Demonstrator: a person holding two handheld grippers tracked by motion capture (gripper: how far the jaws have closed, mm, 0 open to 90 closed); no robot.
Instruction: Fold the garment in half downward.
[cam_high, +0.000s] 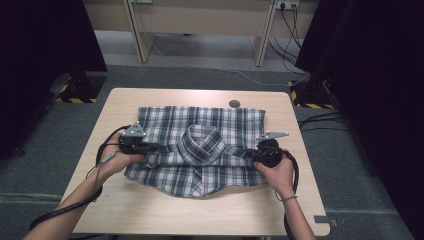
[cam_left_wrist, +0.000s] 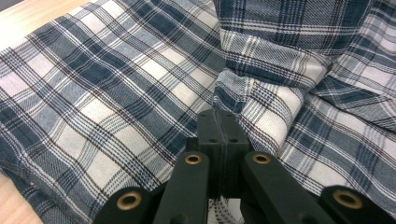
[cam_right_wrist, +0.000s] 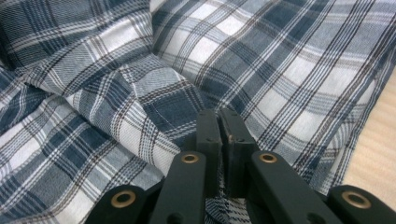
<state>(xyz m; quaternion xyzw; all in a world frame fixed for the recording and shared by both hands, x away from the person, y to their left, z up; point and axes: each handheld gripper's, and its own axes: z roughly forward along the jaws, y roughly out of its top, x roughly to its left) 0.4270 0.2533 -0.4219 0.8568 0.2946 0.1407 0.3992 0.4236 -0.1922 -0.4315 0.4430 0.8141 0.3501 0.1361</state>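
The plaid shirt (cam_high: 200, 150) lies folded mid-tabletop (cam_high: 150, 210). Left of its collar (cam_high: 202, 142), the left claw (cam_high: 149, 159) pinches a fabric fold; right of the collar, the right claw (cam_high: 252, 156) does likewise. Uneven pulling could skew the fold, or thin cloth might slip free.

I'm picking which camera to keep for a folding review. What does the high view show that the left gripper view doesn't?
High view alone: the whole plaid shirt spread on the wooden table, its collar in the middle, the right gripper at the opposite side, both forearms, and the floor and cables behind.

Left gripper view alone: the left gripper close up, jaws pressed together, with fabric threads showing between them below, and the weave of the cloth.

Both share: the shirt, the left gripper and a bit of tabletop.
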